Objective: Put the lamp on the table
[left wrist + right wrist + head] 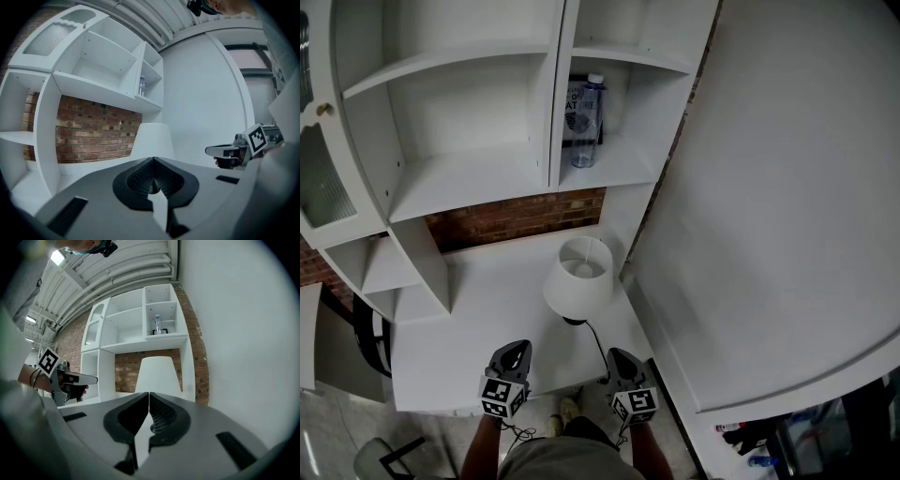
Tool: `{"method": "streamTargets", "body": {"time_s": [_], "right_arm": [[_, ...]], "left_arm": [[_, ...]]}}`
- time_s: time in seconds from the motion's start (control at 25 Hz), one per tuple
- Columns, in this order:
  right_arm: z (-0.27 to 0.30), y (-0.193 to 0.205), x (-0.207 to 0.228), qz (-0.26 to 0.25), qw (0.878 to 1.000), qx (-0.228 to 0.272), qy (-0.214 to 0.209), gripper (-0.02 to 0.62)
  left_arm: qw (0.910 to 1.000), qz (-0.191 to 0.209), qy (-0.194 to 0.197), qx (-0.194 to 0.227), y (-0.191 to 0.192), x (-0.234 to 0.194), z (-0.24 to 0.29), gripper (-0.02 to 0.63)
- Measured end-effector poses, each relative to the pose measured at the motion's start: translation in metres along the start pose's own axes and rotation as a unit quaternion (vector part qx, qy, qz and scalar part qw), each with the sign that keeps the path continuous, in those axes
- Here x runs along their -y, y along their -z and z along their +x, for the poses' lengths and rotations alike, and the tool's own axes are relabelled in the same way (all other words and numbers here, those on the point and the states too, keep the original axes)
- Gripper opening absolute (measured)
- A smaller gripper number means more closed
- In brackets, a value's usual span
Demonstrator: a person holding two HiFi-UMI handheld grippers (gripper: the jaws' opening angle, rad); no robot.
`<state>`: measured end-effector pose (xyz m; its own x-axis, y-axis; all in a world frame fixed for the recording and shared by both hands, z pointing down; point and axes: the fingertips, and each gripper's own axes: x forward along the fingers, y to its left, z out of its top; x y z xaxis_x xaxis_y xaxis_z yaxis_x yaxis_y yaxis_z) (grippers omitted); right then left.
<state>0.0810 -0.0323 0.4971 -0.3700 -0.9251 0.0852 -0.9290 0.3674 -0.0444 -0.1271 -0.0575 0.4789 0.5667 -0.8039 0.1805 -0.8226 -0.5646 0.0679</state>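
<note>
lamp (578, 283) upright on table (469, 328), shade uppermost

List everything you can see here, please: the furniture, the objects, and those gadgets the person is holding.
Table lamp: one, white shade, standing on the table toward its back right.
Lamp cord: one, black, running from the lamp's base toward the table's front edge.
Water bottle: one, clear, upright in the right-hand shelf compartment.
Table: one, white, against the brick wall.
Shelf unit: one, white, above the table.
Brick wall: one strip, red-brown, between the table and shelves.
Left gripper: one, grey, at the table's front edge, shut and empty.
Right gripper: one, grey, beside it, shut and empty.
</note>
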Motion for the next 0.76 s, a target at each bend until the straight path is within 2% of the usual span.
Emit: {"method": "streamTargets", "body": {"time_s": [0.44,0.56,0.76], "right_arm": [[-0.0026,0.0015,-0.0019,0.003,1.000,-0.004,0.000,0.026],[-0.0035,0.0028,-0.0013,0.004,1.000,-0.003,0.000,0.026],[-0.0041,0.0046,0.0002,0.007,1.000,-0.001,-0.001,0.026]], "left_arm": [[1.0000,-0.001,-0.003,0.000,0.0025,0.0007,-0.0028,0.003],[0.9999,-0.004,0.000,-0.012,0.0053,0.0025,-0.0034,0.003],[1.0000,0.003,-0.003,0.007,0.0008,0.0020,-0.0009,0.003]]}}
